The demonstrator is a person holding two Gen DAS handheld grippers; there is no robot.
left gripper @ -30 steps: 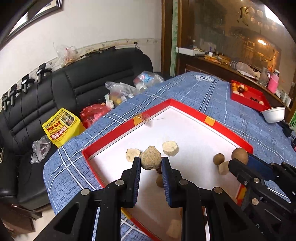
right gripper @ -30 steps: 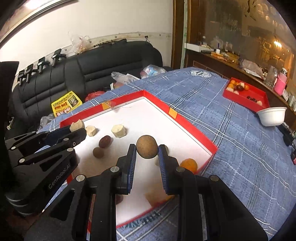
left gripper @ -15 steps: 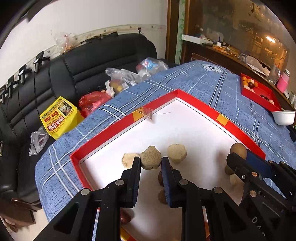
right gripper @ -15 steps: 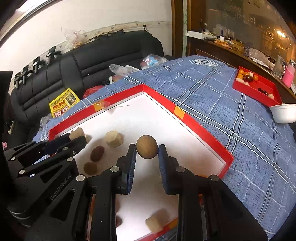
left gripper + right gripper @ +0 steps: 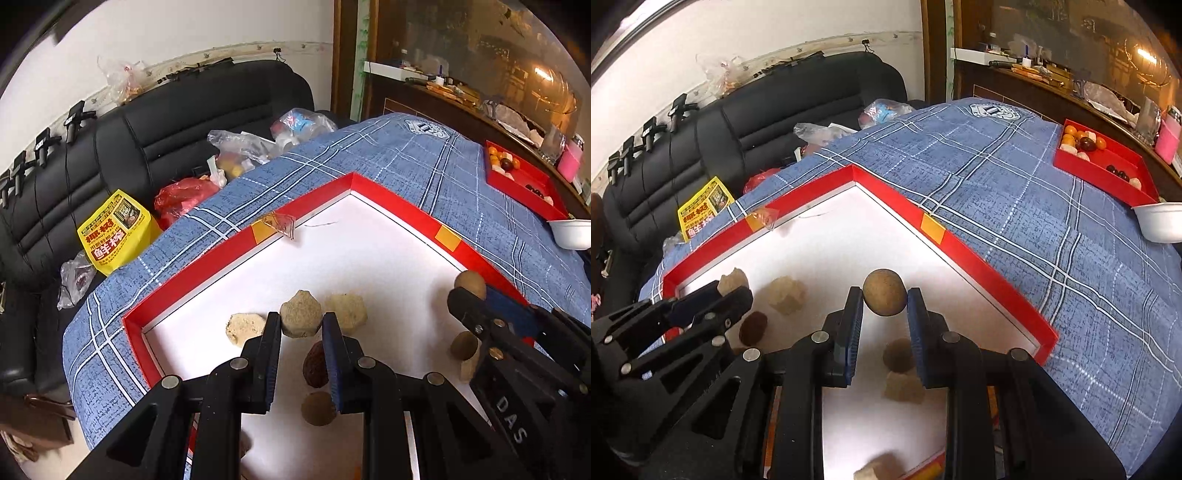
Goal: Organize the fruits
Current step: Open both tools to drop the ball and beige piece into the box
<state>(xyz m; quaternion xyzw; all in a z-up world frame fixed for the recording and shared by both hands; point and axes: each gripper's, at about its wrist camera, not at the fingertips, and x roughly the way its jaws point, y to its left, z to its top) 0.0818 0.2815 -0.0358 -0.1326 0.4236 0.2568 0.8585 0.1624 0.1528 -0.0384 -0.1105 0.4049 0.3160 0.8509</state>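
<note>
both grippers have advanced over the red tray (image 5: 192,273) since the earlier frames, so its far corner now sits closer. left gripper (image 5: 301,326) is clenched on a tan faceted chunk (image 5: 300,318), held above the white tray floor near two similar chunks. right gripper (image 5: 884,301) is clenched on a round brown fruit (image 5: 885,297), held above the tray interior.

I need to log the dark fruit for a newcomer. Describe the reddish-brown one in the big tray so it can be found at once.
Start at the big red-rimmed white tray on the blue plaid cloth. The dark fruit lies on the white floor just below the left gripper. Its neighbours are pale tan chunks and dull brown balls; it alone is wrinkled, oval and deep reddish-brown.
</note>
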